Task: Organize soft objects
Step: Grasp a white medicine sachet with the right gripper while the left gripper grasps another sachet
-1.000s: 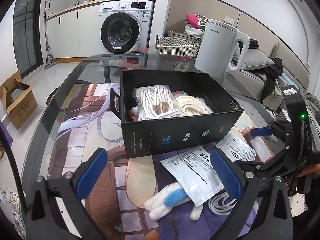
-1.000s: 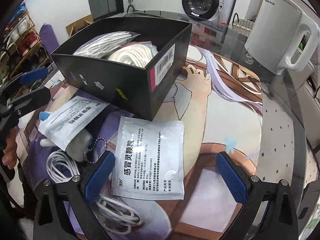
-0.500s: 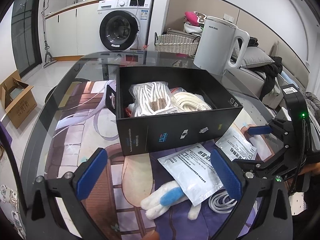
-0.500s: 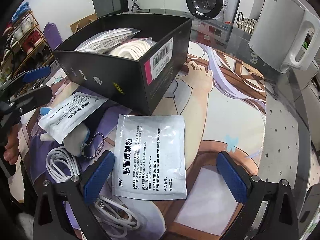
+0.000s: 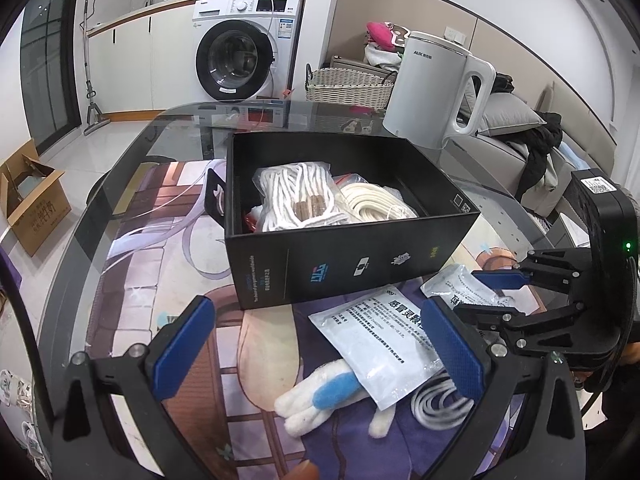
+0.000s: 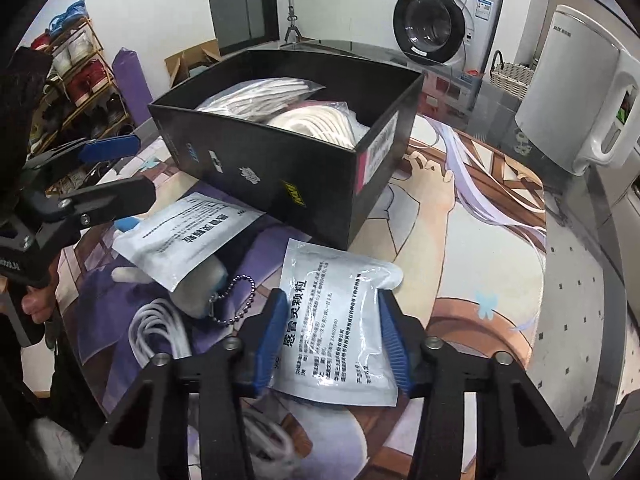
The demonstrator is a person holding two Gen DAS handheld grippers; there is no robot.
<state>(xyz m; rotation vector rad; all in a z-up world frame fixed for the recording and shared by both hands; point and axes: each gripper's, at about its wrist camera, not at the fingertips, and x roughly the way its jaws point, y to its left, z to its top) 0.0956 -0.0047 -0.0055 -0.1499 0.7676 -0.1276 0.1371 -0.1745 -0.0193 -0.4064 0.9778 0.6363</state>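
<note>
A black box (image 5: 352, 256) (image 6: 288, 176) on the table holds bagged white rope coils (image 5: 298, 200). In front of it lie two white medicine sachets. My right gripper (image 6: 332, 332) has closed in around the nearer sachet (image 6: 336, 320), its blue pads at both edges; it also shows in the left wrist view (image 5: 500, 292). The other sachet (image 5: 384, 348) (image 6: 184, 236) lies over a white and blue plush toy (image 5: 320, 396). A white cable coil (image 5: 436, 404) (image 6: 160, 328) lies beside it. My left gripper (image 5: 316, 344) is open and empty above the mat.
A white kettle (image 5: 432, 88) (image 6: 576, 100) stands behind the box on the glass table (image 5: 132, 160). A printed mat (image 6: 460, 248) covers the tabletop. A bead chain (image 6: 232, 300) hangs from the plush. A washing machine (image 5: 240, 52) and wicker basket (image 5: 348, 84) stand beyond.
My right gripper's fingers have narrowed from wide open onto the nearer sachet. The left gripper has drawn back slightly and stays open.
</note>
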